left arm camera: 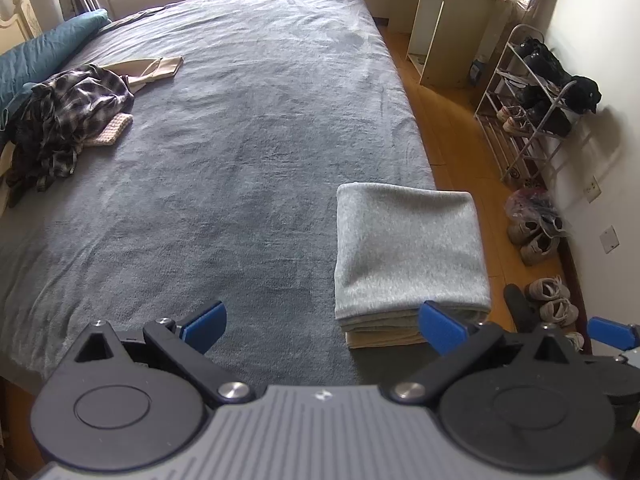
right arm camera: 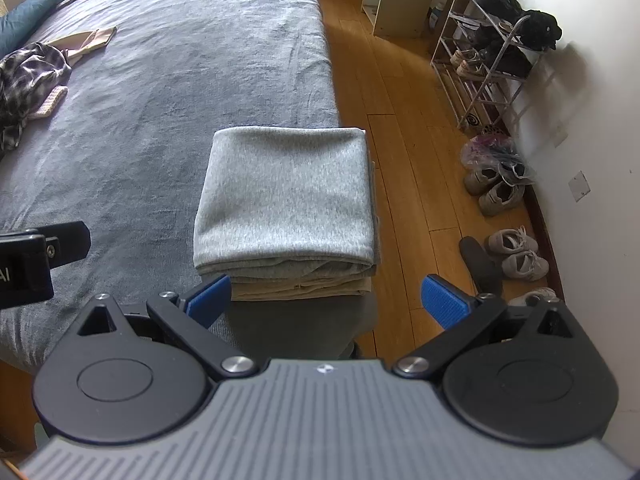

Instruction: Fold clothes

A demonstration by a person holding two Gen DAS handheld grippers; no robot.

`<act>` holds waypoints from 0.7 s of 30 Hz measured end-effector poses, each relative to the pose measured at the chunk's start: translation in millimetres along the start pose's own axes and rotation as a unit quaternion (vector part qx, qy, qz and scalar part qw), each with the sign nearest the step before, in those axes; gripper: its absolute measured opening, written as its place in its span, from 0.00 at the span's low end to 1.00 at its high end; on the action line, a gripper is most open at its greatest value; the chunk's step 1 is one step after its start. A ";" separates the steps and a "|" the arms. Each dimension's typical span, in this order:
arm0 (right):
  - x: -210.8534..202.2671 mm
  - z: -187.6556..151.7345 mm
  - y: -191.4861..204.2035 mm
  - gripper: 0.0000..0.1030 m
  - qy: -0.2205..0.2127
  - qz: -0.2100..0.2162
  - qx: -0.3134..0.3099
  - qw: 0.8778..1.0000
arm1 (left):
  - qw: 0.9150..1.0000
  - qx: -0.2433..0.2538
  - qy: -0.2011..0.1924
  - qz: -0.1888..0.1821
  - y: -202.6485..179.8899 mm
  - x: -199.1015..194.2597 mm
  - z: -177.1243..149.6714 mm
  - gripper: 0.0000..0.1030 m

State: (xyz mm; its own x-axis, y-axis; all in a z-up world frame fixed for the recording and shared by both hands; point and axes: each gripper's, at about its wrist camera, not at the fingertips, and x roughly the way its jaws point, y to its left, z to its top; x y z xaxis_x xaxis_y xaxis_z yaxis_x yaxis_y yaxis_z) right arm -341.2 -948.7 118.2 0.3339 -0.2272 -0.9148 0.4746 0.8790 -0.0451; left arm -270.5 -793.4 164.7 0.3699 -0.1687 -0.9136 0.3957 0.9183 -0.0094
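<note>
Resting at the bed's (left arm camera: 240, 140) near right corner, a folded grey garment (right arm camera: 286, 196) tops a beige one (right arm camera: 296, 290). Both hand-held grippers, left (left arm camera: 322, 322) and right (right arm camera: 326, 298), hover with fingers spread apart, gripping nothing. A crumpled plaid shirt (left arm camera: 68, 112) lies well apart near the teal pillow (left arm camera: 48, 52).
</note>
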 end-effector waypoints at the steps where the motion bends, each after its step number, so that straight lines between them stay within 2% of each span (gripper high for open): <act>1: 0.2 -0.1 0.3 0.99 0.001 0.000 0.000 1.000 | 1.000 0.000 0.001 0.000 0.3 0.4 -0.3 1.00; 21: 0.7 -2.6 6.1 0.99 0.007 -0.011 0.000 1.000 | 1.000 -0.005 0.009 -0.006 4.2 3.2 -5.3 1.00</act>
State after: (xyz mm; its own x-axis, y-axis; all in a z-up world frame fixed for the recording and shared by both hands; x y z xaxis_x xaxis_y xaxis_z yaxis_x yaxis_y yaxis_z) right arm -340.2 -942.4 116.2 0.3122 -0.2397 -0.9193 0.4820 0.8738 -0.0641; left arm -272.2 -788.1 159.6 0.3497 -0.1728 -0.9208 0.3918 0.9197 -0.0238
